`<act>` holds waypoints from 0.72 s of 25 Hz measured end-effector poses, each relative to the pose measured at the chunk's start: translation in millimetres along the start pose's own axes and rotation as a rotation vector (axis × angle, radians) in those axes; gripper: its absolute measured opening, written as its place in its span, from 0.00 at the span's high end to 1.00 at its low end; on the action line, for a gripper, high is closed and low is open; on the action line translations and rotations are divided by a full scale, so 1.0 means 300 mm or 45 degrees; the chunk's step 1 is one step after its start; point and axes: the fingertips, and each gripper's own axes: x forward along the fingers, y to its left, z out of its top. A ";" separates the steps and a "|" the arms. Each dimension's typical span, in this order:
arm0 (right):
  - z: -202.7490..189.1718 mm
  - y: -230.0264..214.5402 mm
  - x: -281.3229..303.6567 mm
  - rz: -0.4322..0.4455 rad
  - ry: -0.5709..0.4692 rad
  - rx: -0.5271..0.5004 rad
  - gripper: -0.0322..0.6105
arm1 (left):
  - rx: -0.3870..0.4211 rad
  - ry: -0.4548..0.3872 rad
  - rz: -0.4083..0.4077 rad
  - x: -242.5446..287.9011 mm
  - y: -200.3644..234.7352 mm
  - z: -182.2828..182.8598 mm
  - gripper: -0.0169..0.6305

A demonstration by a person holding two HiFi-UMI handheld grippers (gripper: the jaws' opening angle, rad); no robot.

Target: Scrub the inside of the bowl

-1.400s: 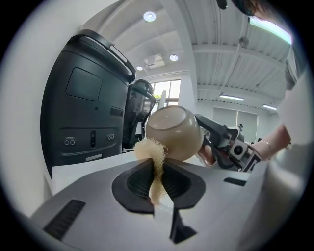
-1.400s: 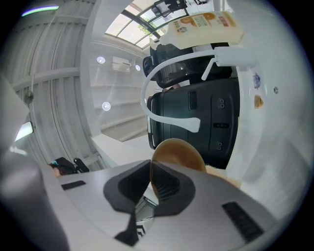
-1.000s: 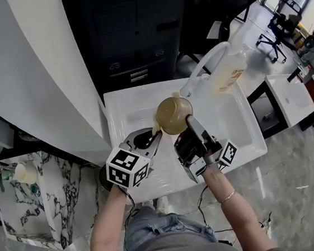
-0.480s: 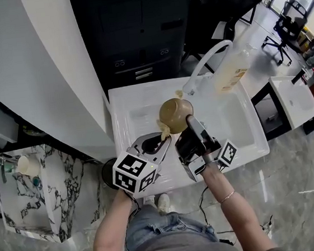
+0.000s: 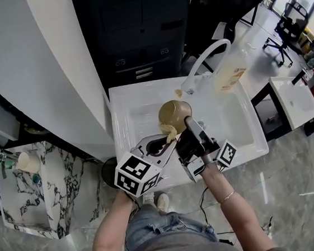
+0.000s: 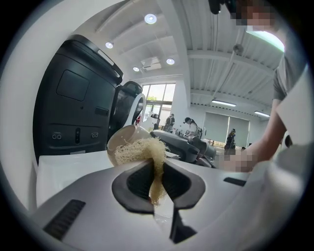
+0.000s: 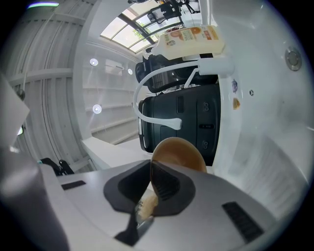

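now scrubber (image 6: 140, 149) touches bowl (image 5: 173, 113)

Overhead plus close gripper views, bowl (image 5: 174, 114) common

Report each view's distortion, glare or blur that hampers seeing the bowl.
Head view: sharp, evenly lit; the bowl is small against the bright white sink. Left gripper view: heavy fisheye, dark corners, glaring ceiling lights; the scrubber in the left tongs is crisp. Right gripper view: same fisheye; sink wall at right washed out, bowl slightly soft up close.
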 end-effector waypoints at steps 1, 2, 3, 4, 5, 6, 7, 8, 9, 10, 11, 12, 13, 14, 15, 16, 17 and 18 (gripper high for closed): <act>-0.001 0.000 -0.003 -0.004 0.007 -0.005 0.92 | 0.012 0.010 -0.006 0.002 -0.007 -0.001 0.91; -0.003 -0.001 -0.005 -0.007 0.015 -0.010 0.92 | 0.025 0.022 -0.011 0.005 -0.014 -0.003 0.91; -0.005 -0.001 -0.008 -0.010 0.025 -0.019 0.92 | 0.040 0.037 -0.018 0.008 -0.020 -0.006 0.91; -0.008 -0.002 -0.011 -0.014 0.037 -0.029 0.92 | 0.057 0.052 -0.026 0.010 -0.026 -0.009 0.91; -0.012 -0.003 -0.014 -0.018 0.048 -0.038 0.92 | 0.075 0.069 -0.036 0.012 -0.033 -0.013 0.91; -0.015 -0.003 -0.017 -0.021 0.059 -0.046 0.92 | 0.096 0.087 -0.046 0.013 -0.040 -0.016 0.91; -0.017 -0.003 -0.019 -0.024 0.069 -0.054 0.92 | 0.118 0.107 -0.056 0.015 -0.048 -0.019 0.91; -0.019 -0.004 -0.021 -0.025 0.078 -0.060 0.92 | 0.143 0.127 -0.064 0.017 -0.056 -0.021 0.91; -0.021 -0.004 -0.023 -0.027 0.086 -0.066 0.92 | 0.170 0.149 -0.071 0.019 -0.063 -0.021 0.91; -0.023 -0.004 -0.023 -0.028 0.094 -0.070 0.92 | 0.199 0.171 -0.076 0.020 -0.069 -0.020 0.91; -0.025 -0.003 -0.023 -0.029 0.101 -0.072 0.92 | 0.230 0.194 -0.081 0.022 -0.075 -0.019 0.91; -0.028 -0.002 -0.022 -0.029 0.108 -0.075 0.92 | 0.263 0.216 -0.087 0.024 -0.082 -0.019 0.91; -0.031 -0.001 -0.021 -0.030 0.116 -0.079 0.92 | 0.294 0.239 -0.095 0.025 -0.089 -0.020 0.91; -0.033 0.000 -0.021 -0.029 0.124 -0.082 0.92 | 0.324 0.260 -0.106 0.027 -0.096 -0.022 0.91; -0.035 0.000 -0.021 -0.029 0.130 -0.083 0.92 | 0.352 0.280 -0.120 0.029 -0.103 -0.025 0.91; -0.037 0.000 -0.021 -0.029 0.136 -0.084 0.92 | 0.377 0.298 -0.137 0.029 -0.110 -0.029 0.91; -0.038 -0.002 -0.022 -0.029 0.141 -0.086 0.92 | 0.401 0.316 -0.156 0.029 -0.117 -0.034 0.91; -0.038 -0.004 -0.024 -0.031 0.147 -0.089 0.92 | 0.424 0.336 -0.176 0.028 -0.125 -0.039 0.91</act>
